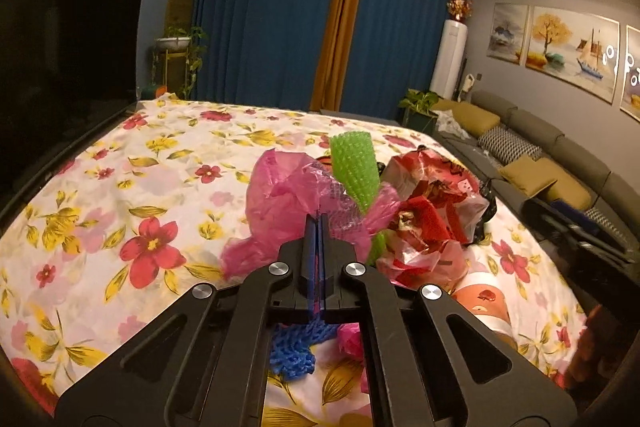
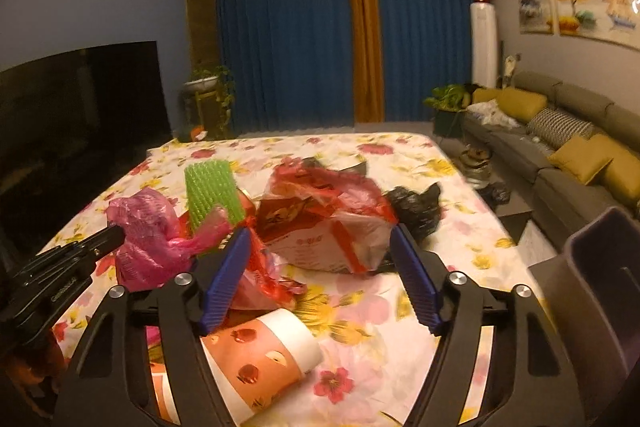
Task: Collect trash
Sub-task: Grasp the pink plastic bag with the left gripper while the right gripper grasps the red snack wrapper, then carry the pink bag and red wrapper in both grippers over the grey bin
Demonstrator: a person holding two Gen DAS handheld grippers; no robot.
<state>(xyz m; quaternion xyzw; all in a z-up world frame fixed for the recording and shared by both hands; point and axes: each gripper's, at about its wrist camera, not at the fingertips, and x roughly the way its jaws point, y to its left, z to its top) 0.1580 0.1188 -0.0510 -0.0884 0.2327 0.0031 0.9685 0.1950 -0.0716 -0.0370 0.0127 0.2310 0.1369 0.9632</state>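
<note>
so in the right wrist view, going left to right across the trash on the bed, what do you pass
left gripper → pink plastic bag → green foam net → red and white bag → black bag

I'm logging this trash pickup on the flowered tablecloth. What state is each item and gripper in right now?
left gripper: shut, its tips at the pink plastic bag
pink plastic bag: crumpled
green foam net: sticking up from the pile
blue foam net: lying under the left gripper
right gripper: open, holding nothing
red-and-white bag: crumpled, lying loose
paper cup: on its side
black bag: crumpled, untouched
</note>
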